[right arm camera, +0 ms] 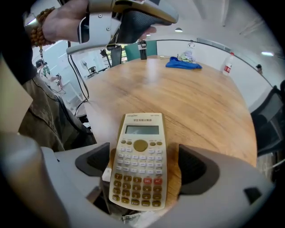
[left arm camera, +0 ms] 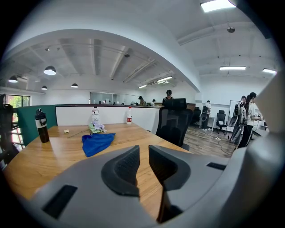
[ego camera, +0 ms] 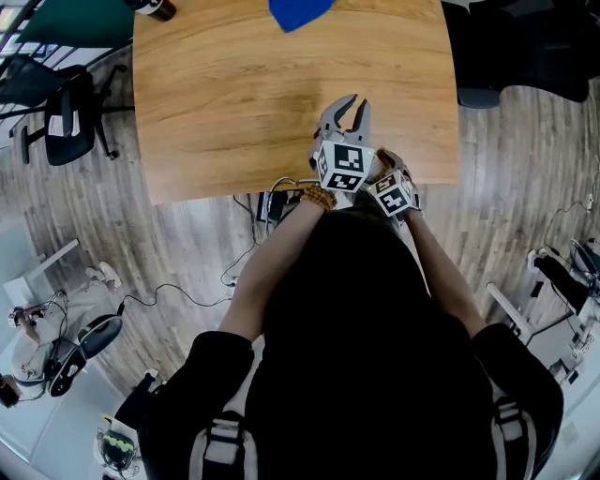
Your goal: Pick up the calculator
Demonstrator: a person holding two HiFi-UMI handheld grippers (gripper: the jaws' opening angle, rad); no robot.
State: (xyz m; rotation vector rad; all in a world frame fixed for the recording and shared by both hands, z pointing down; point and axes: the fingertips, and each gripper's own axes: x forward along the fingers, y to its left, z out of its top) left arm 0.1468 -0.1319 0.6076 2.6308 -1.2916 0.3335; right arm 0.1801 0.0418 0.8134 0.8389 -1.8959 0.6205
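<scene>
Calculator (right arm camera: 140,151) lay between right gripper's (right arm camera: 143,164) released jaws, long axis along them, display at far end. Left gripper (left arm camera: 143,156) ajar, empty. Wooden office worktop (right arm camera: 200,107).

Bare tabletop (ego camera: 234,94) beyond calculator (right arm camera: 140,160), blue cloth (ego camera: 298,11) well apart, left claw (ego camera: 354,109) nearby

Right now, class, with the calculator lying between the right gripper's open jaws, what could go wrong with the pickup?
1. The right gripper's jaws stand wide of the calculator, which lies slightly askew; closing may twist it rather than grip it squarely.
2. The calculator lies close to the table's near edge; a nudge might push it off.
3. The left gripper hovers close above the right one; a straight lift could bump it.
</scene>
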